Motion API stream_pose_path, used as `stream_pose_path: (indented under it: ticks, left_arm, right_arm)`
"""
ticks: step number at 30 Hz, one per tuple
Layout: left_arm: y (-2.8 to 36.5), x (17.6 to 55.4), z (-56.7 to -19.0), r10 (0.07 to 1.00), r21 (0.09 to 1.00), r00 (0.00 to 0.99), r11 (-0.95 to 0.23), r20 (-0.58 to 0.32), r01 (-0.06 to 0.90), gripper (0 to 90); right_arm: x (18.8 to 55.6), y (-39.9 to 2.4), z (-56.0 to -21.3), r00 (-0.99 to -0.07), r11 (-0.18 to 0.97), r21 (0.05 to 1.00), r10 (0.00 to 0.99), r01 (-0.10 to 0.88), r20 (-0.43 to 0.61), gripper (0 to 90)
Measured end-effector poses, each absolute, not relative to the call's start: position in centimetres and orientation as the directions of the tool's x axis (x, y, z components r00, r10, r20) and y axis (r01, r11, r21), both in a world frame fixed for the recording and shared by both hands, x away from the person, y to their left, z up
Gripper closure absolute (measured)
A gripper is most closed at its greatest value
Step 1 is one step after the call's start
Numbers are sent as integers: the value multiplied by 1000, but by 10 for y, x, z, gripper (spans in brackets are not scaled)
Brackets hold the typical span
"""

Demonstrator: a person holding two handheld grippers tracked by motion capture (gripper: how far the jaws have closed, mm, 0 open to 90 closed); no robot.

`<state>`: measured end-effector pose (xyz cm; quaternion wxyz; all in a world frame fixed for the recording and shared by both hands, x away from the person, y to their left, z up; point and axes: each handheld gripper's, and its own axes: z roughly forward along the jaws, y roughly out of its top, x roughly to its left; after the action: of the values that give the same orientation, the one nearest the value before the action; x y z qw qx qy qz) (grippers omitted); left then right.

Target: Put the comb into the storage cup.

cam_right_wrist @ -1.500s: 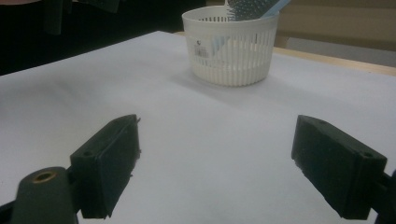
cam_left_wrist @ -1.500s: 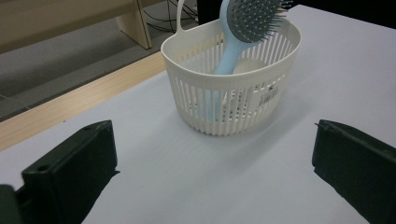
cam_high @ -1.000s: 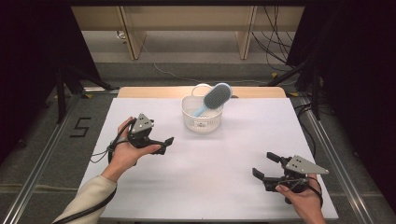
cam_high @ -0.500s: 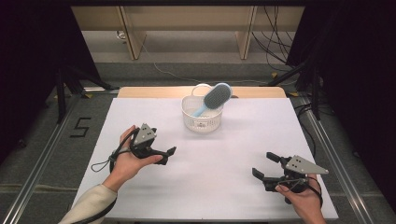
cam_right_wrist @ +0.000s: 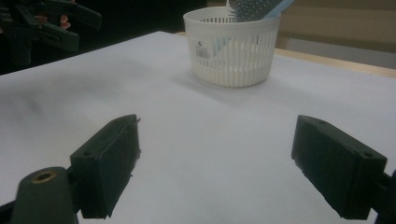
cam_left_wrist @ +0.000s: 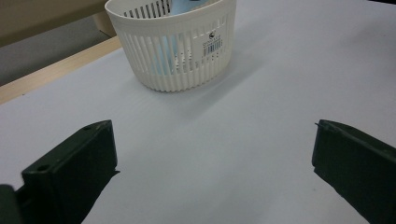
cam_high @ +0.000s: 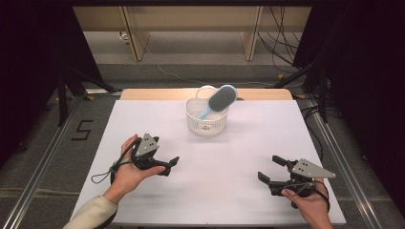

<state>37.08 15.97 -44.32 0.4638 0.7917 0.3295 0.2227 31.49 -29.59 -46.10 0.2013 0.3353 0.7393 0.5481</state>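
Now, from the high view, your left hand (cam_high: 128,172) holds the left gripper (cam_high: 170,163) low over the big white table top (cam_high: 229,191), near its left side; its jaws are apart and hold nothing; your right hand (cam_high: 305,205) holds the right gripper (cam_high: 271,169) near the right front corner, jaws wide apart and empty too; the two grippers are well apart from each other; the small round white plastic basket with slits (cam_high: 207,119) sits on the table near the far edge, in the middle; the light blue hairbrush with grey bristles (cam_high: 220,99) stands tilted in it, its head sticking up over the rim to the right.

Next, in the left gripper view, your two black jaws stand far apart with bare table between them; the basket (cam_left_wrist: 177,51) is ahead, with a barcode sticker on its wall.

Last, in the right gripper view, your jaws are wide open and empty; the basket (cam_right_wrist: 231,49) is ahead with the brush (cam_right_wrist: 254,9) poking out on top; your left gripper (cam_right_wrist: 46,25) shows at the far top left.
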Motion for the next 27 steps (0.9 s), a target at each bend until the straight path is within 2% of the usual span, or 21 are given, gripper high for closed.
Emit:
stream_pose_path:
  ticks: [27]
  left_arm:
    - [174, 353, -459, 733, 871, 678, -366, 52, 329, 0]
  right_arm:
    - [316, -296, -461, -696, 174, 946, 714, 274, 70, 159]
